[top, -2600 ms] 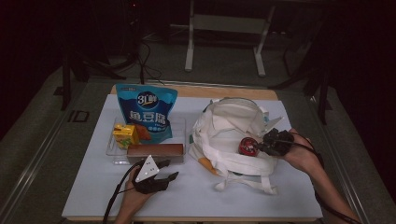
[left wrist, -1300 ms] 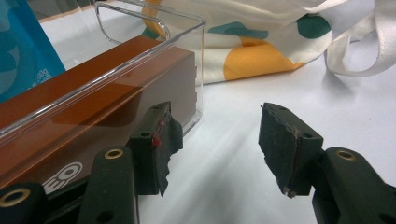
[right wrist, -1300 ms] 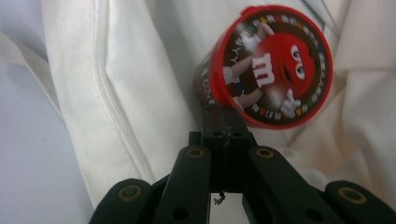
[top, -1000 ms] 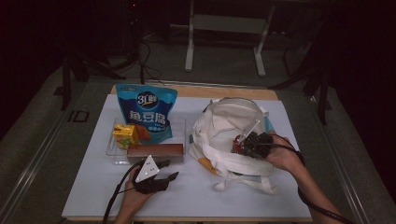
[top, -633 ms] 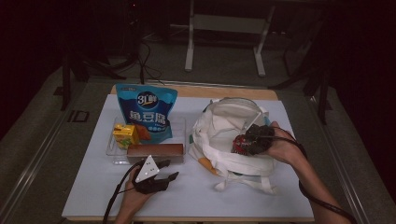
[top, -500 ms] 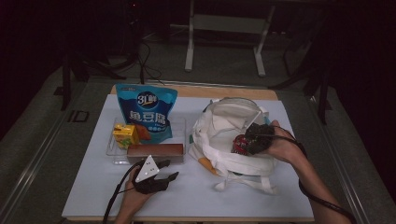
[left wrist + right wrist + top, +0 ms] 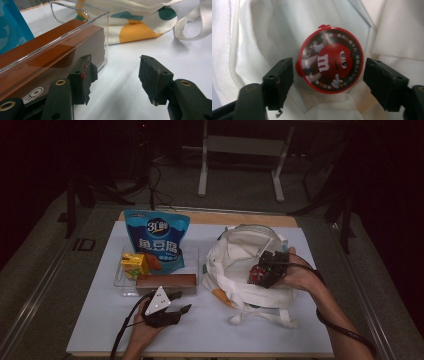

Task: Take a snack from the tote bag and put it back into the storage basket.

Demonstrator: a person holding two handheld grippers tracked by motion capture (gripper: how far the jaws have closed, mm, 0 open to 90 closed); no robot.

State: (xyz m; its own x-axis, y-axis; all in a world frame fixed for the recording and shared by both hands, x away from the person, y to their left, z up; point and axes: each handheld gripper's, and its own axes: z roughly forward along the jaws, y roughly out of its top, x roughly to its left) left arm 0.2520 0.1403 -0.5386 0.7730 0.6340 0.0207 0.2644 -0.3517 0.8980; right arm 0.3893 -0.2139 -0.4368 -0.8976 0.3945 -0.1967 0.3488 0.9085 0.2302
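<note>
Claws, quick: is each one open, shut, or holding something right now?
Left claw: open, empty.
Right claw: open, just released the round candy tin in the white bag.

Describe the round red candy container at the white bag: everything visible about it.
The round candy container is a flat disc with a red rim, a small red tab on its edge, and a brown lid face printed with a red cartoon candy character and a white "m". It looks like plastic. It lies against the white bag's inner fabric, lid face toward the camera. The right hand-held gripper has just been opening; its jaws stand apart on either side, not pressing it.
</note>
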